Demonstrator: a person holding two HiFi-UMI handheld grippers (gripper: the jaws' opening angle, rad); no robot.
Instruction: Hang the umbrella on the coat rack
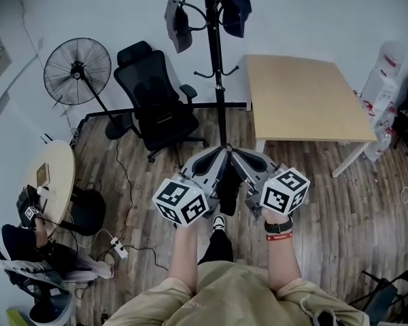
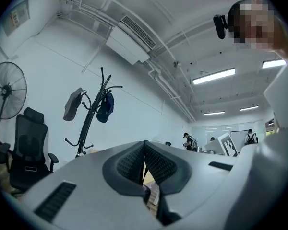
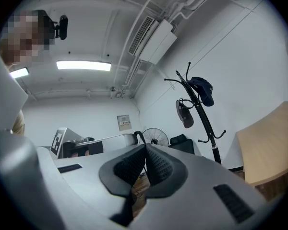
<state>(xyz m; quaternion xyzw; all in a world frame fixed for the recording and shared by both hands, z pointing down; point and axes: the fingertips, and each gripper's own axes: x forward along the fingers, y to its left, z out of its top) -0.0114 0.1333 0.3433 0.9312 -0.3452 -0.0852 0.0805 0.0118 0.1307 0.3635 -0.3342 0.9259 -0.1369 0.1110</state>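
Note:
The black coat rack (image 1: pixel 216 66) stands straight ahead on the wood floor, with a grey cap (image 1: pixel 179 22) and a dark blue cap (image 1: pixel 232 5) on its upper hooks. It also shows in the left gripper view as coat rack (image 2: pixel 89 119) and in the right gripper view as coat rack (image 3: pixel 204 119). My left gripper (image 1: pixel 217 153) and right gripper (image 1: pixel 236 155) are held side by side, tips near the rack's base. Both the left gripper (image 2: pixel 144 145) and the right gripper (image 3: pixel 145 147) are shut with nothing between the pads. No umbrella shows in any view.
A light wooden table (image 1: pixel 302 97) stands right of the rack. A black office chair (image 1: pixel 156 104) and a floor fan (image 1: pixel 78 63) stand to its left. A round table (image 1: pixel 51 175) with a seated person (image 1: pixel 13 243) is at far left. A power strip (image 1: pixel 119 250) lies on the floor.

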